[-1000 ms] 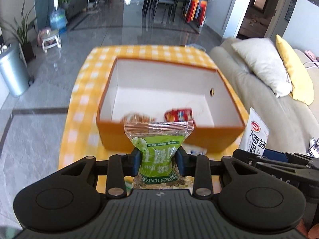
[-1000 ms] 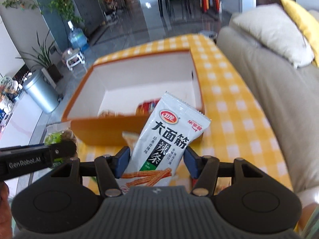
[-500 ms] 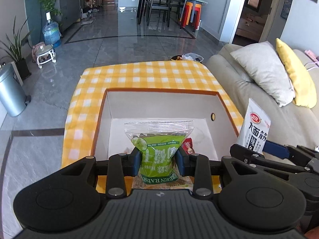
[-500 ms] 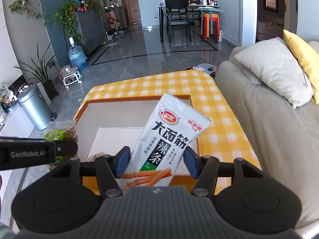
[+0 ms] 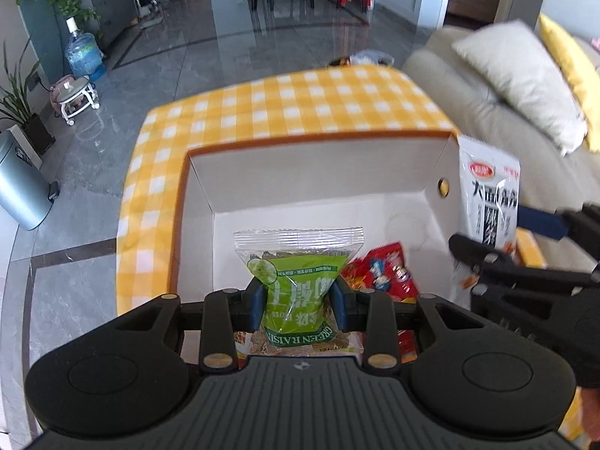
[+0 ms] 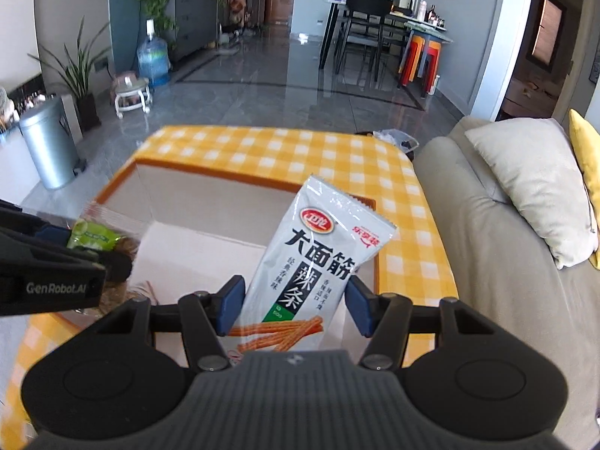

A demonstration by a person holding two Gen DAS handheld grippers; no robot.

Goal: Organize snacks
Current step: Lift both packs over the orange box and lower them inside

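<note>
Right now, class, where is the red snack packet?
In the left wrist view, the red snack packet lies on the floor of the orange box, just right of the green raisin packet held between the left gripper's fingers.

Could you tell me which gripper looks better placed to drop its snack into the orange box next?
Probably the left: its green raisin packet hangs over the box interior, while the right's white packet sits at the side wall.
</note>
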